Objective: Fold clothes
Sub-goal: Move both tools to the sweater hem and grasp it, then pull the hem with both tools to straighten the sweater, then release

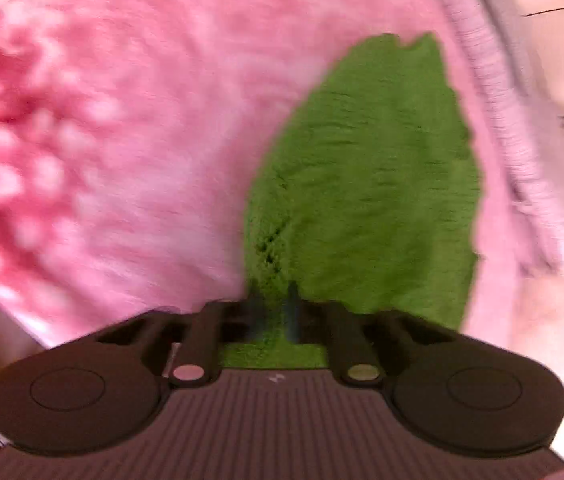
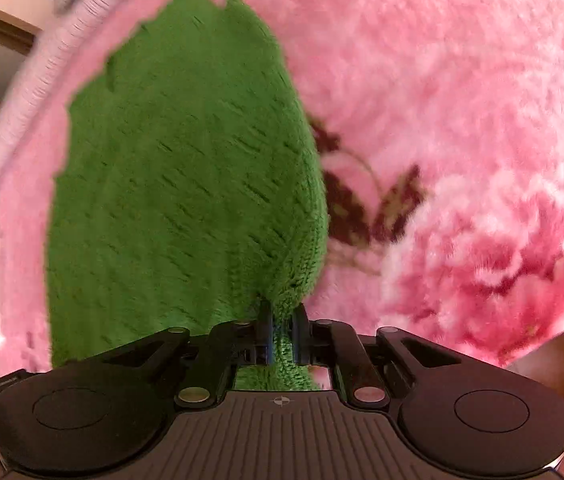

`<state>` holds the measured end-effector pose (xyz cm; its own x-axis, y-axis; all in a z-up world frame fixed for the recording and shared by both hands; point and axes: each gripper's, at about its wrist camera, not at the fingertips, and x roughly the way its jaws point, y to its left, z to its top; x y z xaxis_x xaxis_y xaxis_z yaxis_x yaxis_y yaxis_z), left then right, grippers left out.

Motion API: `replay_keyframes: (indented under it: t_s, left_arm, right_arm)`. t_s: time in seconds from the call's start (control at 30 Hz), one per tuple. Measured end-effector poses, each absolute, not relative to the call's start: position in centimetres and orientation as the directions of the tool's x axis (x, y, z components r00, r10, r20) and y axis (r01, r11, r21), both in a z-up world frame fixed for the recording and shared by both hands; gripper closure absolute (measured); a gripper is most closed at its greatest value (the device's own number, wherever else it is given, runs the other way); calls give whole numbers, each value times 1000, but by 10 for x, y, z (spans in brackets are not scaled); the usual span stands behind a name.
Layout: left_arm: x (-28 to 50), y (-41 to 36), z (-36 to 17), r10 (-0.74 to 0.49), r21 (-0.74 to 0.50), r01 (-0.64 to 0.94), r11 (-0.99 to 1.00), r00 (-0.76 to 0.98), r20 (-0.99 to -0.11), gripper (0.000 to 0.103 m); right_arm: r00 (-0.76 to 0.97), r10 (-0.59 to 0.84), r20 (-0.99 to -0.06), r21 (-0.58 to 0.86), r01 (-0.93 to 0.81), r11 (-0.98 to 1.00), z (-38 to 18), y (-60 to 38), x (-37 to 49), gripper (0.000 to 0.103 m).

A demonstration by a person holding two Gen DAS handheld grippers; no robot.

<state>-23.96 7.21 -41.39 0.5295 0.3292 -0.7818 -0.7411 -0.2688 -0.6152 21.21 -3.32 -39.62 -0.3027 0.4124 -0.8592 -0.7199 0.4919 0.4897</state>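
Green knit garment (image 2: pixel 186 184) on pink fleece blanket (image 2: pixel 422 80), both jaws pinching its edge, dark leaf print (image 2: pixel 362 208) only in right view

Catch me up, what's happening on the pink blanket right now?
A person is folding a green knit garment spread on a fluffy pink floral blanket. Each hand holds a gripper. The right gripper is shut on a bunched edge of the green knit. The left gripper is also shut on the garment's near edge. The views are blurred.
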Motion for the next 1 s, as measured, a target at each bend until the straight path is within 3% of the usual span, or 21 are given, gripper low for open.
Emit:
replay_keyframes:
  t_s: [0.1,0.2,0.3,0.37,0.5,0.57,0.63,0.77,0.93,1.0]
  left_arm:
    - [-224,64,-380,397,-461,-887,25,432,-810,97]
    - [-212,58,-394,316,-236,-951,198,290,-903,95]
    - [-203,57,-393,301,-151,-952,265,230,-926,93]
    - [-194,57,-382,315,-78,-942,326,186,-931,86]
    - [-186,52,-351,420,140,-902,407,48,-906,86]
    - [-189,60,-339,445,89,-916,391,104,-889,90]
    - [-186,75,-335,427,-62,-923,380,234,-874,90]
    - [-144,107,-354,402,-281,-871,403,444,-801,90]
    - [-73,131,-399,342,-345,-819,458,521,-782,91]
    - [-61,117,-411,346,-298,-821,487,494,-798,92]
  right_arm:
    - [-256,443,-859,475,-722,504,-392,-54,220,97]
    - [-230,390,-892,430,-697,573,-409,-68,227,98]
    - [-200,348,-916,370,-758,537,-400,-58,220,95]
    - [-128,304,-944,269,-832,485,-385,-48,210,78]
    - [77,355,-932,53,-938,342,-344,-29,188,73]
    - [78,442,-893,61,-955,290,-331,-14,179,73]
    - [-25,525,-851,153,-968,201,-330,5,169,73]
    - [-115,545,-830,211,-971,116,-350,44,147,73]
    - [-41,462,-886,127,-980,156,-385,53,154,73]
    - [-22,434,-900,102,-982,161,-392,40,163,73]
